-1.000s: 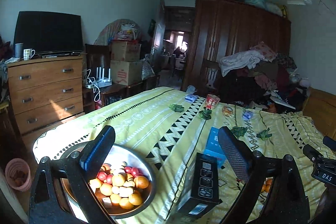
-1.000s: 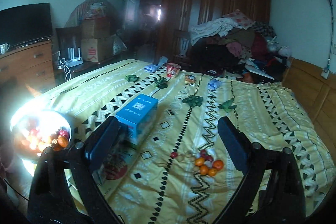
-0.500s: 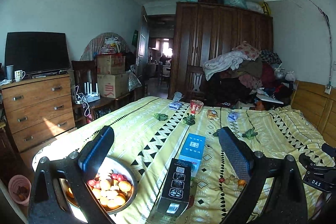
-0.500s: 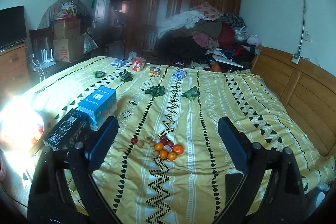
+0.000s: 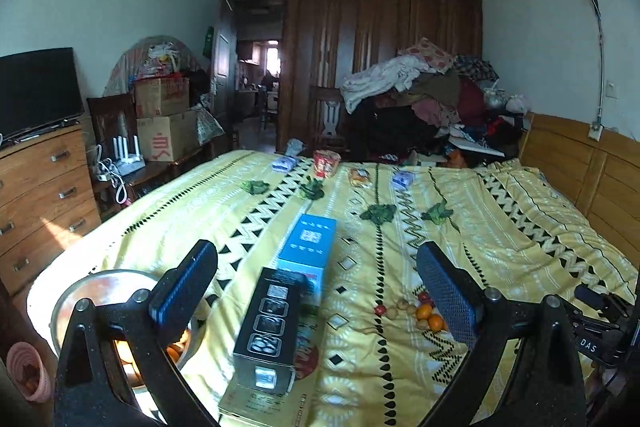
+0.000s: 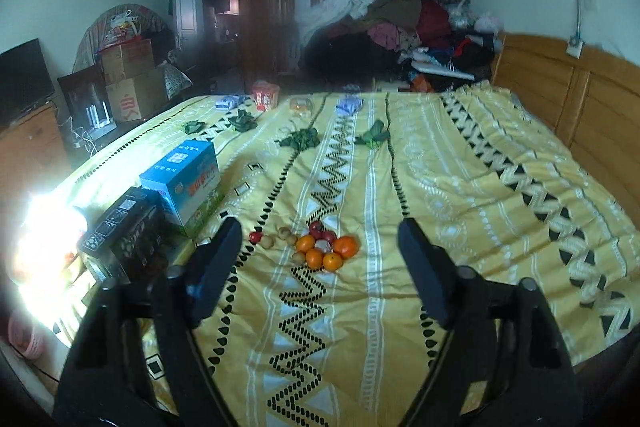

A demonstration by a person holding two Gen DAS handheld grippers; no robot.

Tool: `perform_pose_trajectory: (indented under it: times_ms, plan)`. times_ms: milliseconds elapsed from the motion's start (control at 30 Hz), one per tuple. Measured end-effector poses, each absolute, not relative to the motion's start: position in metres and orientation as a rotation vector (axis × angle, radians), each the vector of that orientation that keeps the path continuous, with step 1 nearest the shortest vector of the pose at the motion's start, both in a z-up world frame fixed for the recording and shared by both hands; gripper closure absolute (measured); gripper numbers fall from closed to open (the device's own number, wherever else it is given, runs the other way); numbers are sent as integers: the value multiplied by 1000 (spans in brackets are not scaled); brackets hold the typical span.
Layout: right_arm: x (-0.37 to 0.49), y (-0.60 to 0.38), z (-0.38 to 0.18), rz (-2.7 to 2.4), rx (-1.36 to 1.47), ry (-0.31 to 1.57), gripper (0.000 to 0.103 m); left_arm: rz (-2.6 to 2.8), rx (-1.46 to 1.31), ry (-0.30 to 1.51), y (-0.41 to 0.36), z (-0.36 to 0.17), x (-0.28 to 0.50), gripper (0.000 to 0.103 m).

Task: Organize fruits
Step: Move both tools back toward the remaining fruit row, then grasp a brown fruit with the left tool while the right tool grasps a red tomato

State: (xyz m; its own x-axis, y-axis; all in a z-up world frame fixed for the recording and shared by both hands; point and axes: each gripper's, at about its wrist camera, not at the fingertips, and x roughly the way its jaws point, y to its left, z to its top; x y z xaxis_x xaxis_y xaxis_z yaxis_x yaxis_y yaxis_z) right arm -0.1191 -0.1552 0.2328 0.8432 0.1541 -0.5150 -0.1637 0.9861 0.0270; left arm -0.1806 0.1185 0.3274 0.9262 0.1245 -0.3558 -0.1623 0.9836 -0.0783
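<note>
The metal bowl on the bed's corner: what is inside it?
Orange fruit shows inside the metal bowl. The left gripper finger covers most of it; the right wrist view shows only glare there.

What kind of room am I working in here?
A lived-in bedroom, most likely. The work surface is a bed with a yellow patterned cover and a wooden headboard; a big wooden wardrobe stands behind a heap of clothes, and a chest of drawers carries a television.

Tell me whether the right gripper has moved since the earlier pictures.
Yes. The right gripper has swung right and closer to the loose pile of oranges and red fruits; the blue cardboard box slid left in its view. Its jaws are closing, empty.
</note>
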Motion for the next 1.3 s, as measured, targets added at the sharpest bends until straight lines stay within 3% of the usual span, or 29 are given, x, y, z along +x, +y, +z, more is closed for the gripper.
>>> perform_pose_trajectory:
  times_ms: [33,100,200,233,300,400,733,1133,1200,1300]
  plan:
    - [-114,-167,222,170,5,574,45,126,-109,390,110,316,-169,3]
    - [-103,-182,200,171,30,634,56,59,-110,467,91,290,-143,3]
    - [-89,-198,174,188,81,705,56,-29,-74,574,58,247,-99,9]
    - [-85,-202,167,183,93,722,56,-70,-68,623,50,229,-83,13]
    - [-72,-207,151,193,120,770,56,-137,-79,724,33,191,-47,40]
    - [-59,-208,132,207,130,822,55,-217,-72,864,10,133,1,54]
    - [-21,-216,72,218,178,970,55,-324,-47,1042,-32,26,98,62]
    - [-13,-222,60,234,186,985,55,-370,-56,1010,-41,16,120,64]
    - [-13,-221,60,238,180,987,56,-392,-55,1009,-43,16,119,78]
    - [-11,-219,62,241,182,975,56,-382,-70,992,-41,21,113,78]
